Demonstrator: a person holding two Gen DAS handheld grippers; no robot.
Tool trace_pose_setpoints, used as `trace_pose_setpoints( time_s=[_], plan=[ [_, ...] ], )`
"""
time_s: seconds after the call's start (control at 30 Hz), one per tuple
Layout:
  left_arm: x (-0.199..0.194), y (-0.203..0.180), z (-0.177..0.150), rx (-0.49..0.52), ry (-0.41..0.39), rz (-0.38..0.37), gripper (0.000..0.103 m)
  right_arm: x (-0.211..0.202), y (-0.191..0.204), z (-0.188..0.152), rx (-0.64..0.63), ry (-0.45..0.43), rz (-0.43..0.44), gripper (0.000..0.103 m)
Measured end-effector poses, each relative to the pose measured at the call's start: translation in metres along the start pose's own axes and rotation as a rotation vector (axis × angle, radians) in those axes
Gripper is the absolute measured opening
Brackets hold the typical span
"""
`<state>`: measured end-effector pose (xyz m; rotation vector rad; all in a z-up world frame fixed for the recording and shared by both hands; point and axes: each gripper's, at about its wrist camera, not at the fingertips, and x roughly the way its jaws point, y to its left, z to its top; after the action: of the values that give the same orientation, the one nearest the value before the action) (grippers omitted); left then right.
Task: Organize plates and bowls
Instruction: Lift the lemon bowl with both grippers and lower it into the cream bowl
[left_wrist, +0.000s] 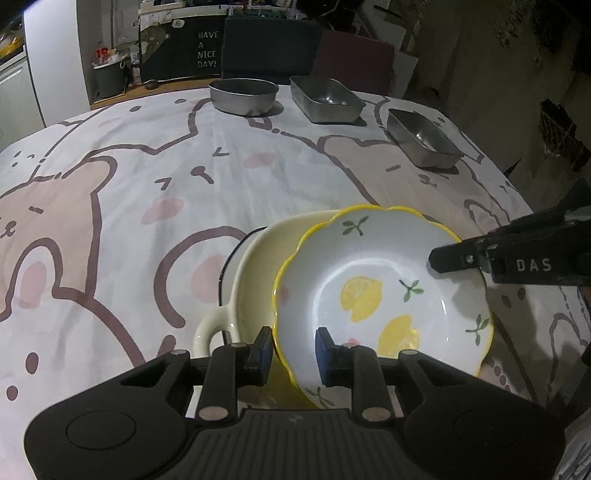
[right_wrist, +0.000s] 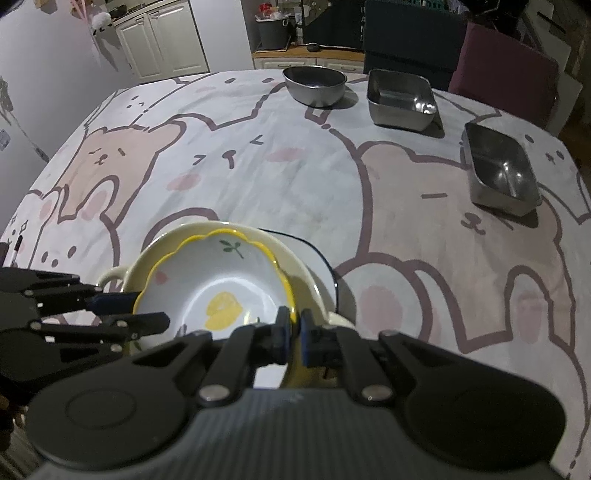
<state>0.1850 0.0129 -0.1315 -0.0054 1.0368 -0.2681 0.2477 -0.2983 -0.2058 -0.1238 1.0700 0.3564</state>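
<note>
Your left hand-held gripper has its blue-padded fingers spread, one on each side of the near rim of the lemon bowl. The left pad sits just outside the yellow scalloped edge and the right pad is inside the bowl; whether either pad presses the rim cannot be told.

Your right hand-held gripper is pinching the opposite edge of the same lemon bowl, its two blue pads pressed together on the yellow rim.

The lemon bowl is white with lemon and leaf prints. It rests tilted inside a larger cream bowl with a loop handle. Behind the cream bowl, the dark-rimmed edge of a white plate shows beneath it. The stack sits at the near side of the bench, on a bear-print tablecloth.

Well apart, toward the far edge of the bench, stand three metal containers: a round metal pan, a rectangular metal tray just to its right, and a second rectangular tray farther right.
</note>
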Motion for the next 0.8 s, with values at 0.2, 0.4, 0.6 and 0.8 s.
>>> trace_pose_setpoints(
  time_s=[0.2, 0.4, 0.6, 0.8],
  plan=[
    [-0.003, 0.005, 0.001, -0.014, -0.004, 0.002, 0.027, 0.015, -0.004, 0.005, 0.038, 0.026, 0.038, 0.006],
    [-0.004, 0.007, 0.002, -0.02, -0.004, -0.006, 0.028, 0.031, -0.014, 0.009, 0.085, 0.046, 0.086, 0.007],
    [-0.005, 0.009, 0.005, -0.029, -0.005, -0.014, 0.028, 0.04, -0.019, 0.007, 0.102, 0.057, 0.11, 0.007],
    [-0.005, 0.01, 0.006, -0.033, -0.005, -0.012, 0.028, 0.046, -0.024, 0.003, 0.111, 0.052, 0.137, 0.007]
  ],
)
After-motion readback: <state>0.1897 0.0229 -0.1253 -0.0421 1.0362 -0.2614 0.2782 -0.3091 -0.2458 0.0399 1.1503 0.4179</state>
